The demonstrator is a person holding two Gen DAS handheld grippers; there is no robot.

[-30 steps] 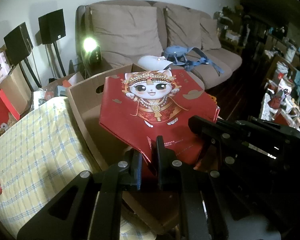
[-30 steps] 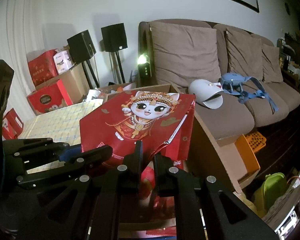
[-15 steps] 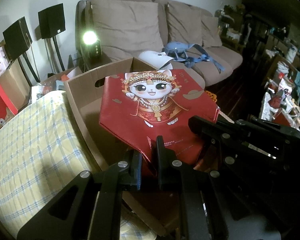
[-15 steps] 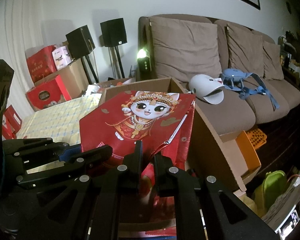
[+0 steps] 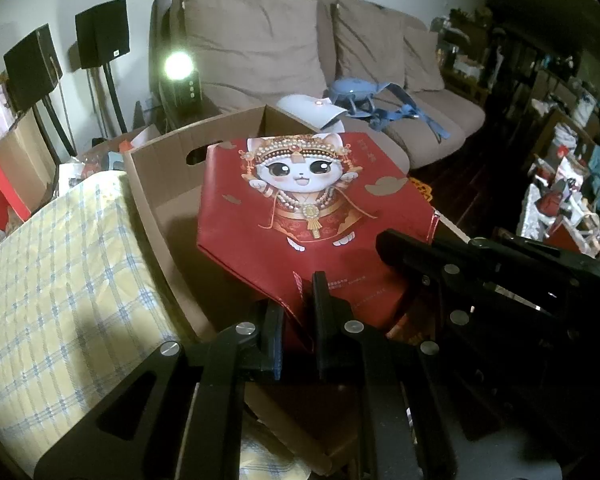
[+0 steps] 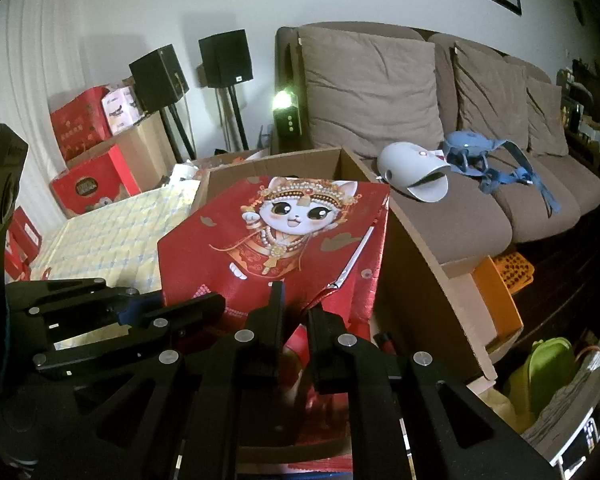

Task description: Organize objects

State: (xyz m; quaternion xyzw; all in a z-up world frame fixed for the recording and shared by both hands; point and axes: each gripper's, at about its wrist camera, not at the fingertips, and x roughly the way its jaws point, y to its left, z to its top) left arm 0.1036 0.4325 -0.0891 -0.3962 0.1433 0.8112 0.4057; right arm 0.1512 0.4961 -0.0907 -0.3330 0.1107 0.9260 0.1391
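Behind everything runs a long brown fabric sofa (image 6: 440, 184), with two black speakers on stands (image 6: 224, 60) against the white wall. I hold a flat red paper gift bag printed with a cartoon cat (image 5: 308, 200) over an open brown cardboard box (image 5: 160, 184); the bag hangs tilted above the box mouth, not yet inside. Each tool pinches the bag's near edge: my left tool (image 5: 298, 320) nipped onto the lower rim, my right tool (image 6: 296, 320) nipped beside the cord handle. The grips are thin and near one edge, so I judge the bag could twist or tear loose if my hands drift apart. Its far corner might also catch the box wall. Just left of the box lies a yellow checked cloth (image 5: 60, 272); a white curved plastic shell (image 6: 416, 172) and a blue strapped device (image 6: 484, 156) rest on the sofa, well clear.
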